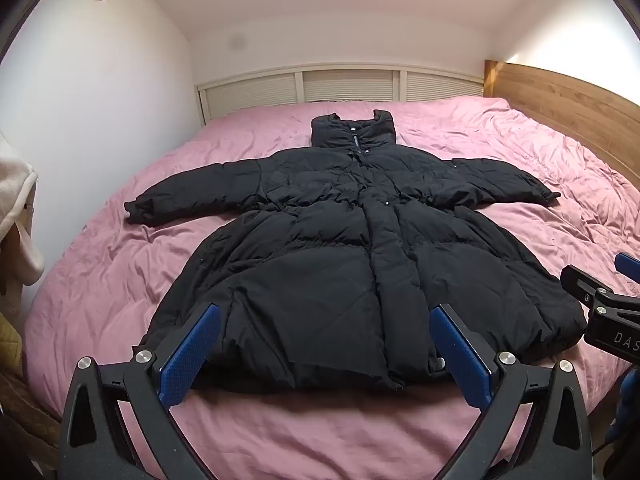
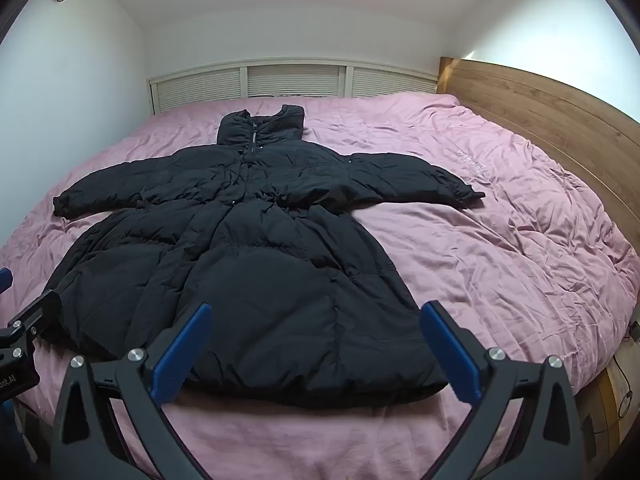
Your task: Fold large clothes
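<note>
A long black puffer coat [image 1: 340, 248] lies flat and spread out on the pink bed cover [image 1: 112, 264], front side up, collar toward the far end, both sleeves stretched out sideways. It also shows in the right wrist view [image 2: 256, 264]. My left gripper [image 1: 325, 314] is open and empty, hovering above the coat's near hem. My right gripper [image 2: 316, 312] is open and empty, above the hem's right part. The right gripper's body shows at the right edge of the left wrist view [image 1: 600, 304].
The pink bed cover [image 2: 500, 248] fills most of the view. A wooden headboard [image 2: 540, 100] runs along the right side. White slatted panels [image 1: 340, 88] stand at the far end. White walls enclose the bed. A cream garment [image 1: 16, 208] hangs at the left.
</note>
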The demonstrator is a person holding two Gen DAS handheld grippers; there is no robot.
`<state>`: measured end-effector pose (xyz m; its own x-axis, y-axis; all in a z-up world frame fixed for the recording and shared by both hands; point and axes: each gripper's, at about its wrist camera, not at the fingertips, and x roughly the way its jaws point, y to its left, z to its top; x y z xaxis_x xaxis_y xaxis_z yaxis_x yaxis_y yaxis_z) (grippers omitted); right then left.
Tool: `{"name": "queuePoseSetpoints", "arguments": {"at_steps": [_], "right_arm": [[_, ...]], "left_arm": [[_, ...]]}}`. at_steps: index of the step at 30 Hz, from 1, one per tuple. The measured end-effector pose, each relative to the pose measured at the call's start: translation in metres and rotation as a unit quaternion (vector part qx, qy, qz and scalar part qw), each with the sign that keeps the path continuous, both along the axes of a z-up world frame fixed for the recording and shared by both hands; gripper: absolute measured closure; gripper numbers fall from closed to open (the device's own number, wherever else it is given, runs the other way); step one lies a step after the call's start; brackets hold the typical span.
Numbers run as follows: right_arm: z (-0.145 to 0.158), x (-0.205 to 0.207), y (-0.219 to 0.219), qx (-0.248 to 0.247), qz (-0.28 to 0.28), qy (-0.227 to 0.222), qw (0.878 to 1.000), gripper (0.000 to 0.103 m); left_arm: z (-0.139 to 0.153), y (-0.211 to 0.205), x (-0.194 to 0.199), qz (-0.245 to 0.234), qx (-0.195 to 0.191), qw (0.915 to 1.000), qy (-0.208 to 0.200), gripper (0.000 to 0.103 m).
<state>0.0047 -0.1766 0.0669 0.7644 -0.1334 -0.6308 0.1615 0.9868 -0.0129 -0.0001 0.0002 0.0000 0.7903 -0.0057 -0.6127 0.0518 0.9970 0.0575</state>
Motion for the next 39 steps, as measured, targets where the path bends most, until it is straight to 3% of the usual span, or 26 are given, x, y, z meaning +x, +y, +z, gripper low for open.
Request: {"name": "queuePoseSetpoints", "arguments": {"at_steps": [39], "right_arm": [[-0.005,0.001,0.002,0.005,0.000,0.002,1.000,0.000]], "left_arm": [[-0.006,0.004,0.001,0.005,-0.016,0.9998,0.011,0.001]]}}
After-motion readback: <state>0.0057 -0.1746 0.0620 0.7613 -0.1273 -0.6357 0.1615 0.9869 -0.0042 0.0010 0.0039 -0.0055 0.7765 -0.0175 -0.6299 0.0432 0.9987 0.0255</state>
